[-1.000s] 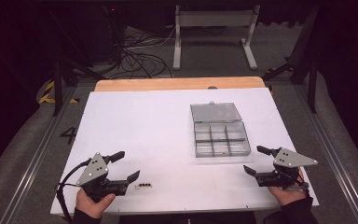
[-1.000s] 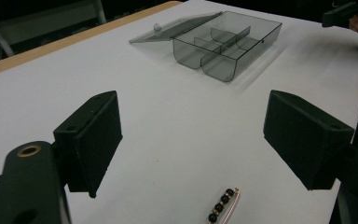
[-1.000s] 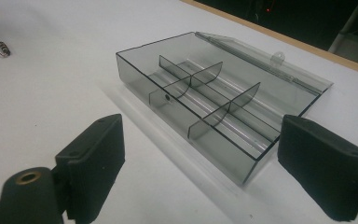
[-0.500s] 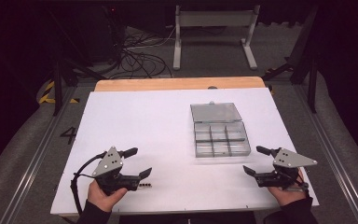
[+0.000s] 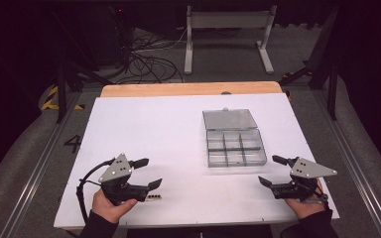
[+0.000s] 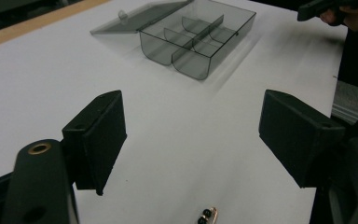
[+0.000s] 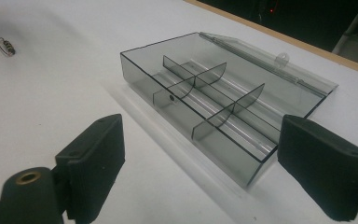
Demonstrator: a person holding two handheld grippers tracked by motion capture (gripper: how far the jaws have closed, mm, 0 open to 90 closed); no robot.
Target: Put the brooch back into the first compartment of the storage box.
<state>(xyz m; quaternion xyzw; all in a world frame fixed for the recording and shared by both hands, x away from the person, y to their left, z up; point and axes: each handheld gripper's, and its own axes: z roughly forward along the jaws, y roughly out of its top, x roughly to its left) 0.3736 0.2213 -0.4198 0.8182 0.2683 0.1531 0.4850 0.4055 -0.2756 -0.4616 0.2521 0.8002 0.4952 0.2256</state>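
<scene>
Near the table's front edge, the small beaded clip (image 5: 154, 197) lies untouched just beside the left gripper (image 5: 150, 173), whose jaws (just narrowing) stand released; right gripper (image 5: 272, 170) likewise released; divided box (image 5: 235, 147) empty.

The left tongs (image 5: 148, 173) have slid right, above the small beaded clip (image 5: 154, 197), jaws closing slightly.

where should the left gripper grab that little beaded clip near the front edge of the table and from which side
Probably from straight above, pinching across the narrow width of the beaded clip at mid-length. It lies flat on the white table, too low for a level approach. The left gripper stands open just beside it, jaws having just narrowed slightly.
</scene>
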